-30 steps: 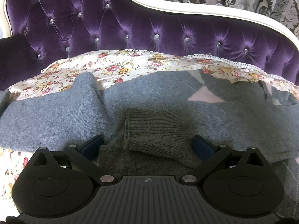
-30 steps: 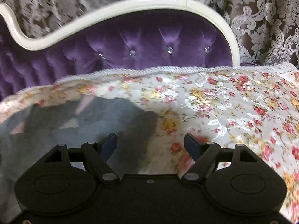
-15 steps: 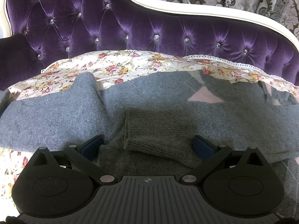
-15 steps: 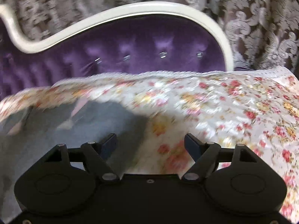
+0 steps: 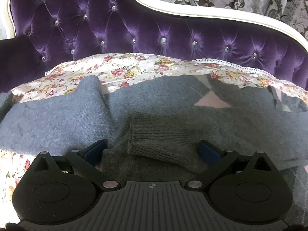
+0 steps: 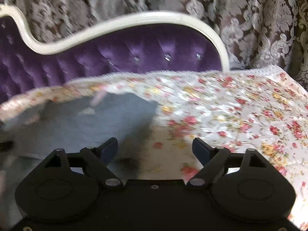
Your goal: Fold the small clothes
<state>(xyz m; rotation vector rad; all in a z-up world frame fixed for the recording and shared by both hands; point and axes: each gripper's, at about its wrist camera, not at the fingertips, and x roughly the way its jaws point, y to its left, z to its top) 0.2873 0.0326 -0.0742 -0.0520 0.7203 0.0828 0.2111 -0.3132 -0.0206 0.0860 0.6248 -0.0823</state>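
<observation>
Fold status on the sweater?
Done: one sleeve lies folded in, its cuff resting on the sweater. In hand: nothing; left gripper open around the cuff, right gripper open over the floral sheet. Left: other sleeve and body folds, seemingly.

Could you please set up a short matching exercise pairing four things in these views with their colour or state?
Things:
1. ribbed cuff
2. sofa back
3. floral cover
4. left gripper

Descriptions:
A. purple, tufted with buttons
B. open, a finger on each side of the cuff
C. dark grey, lying on the grey sweater
D. pale, with red and yellow flowers

Pairs: 1-C, 2-A, 3-D, 4-B
</observation>
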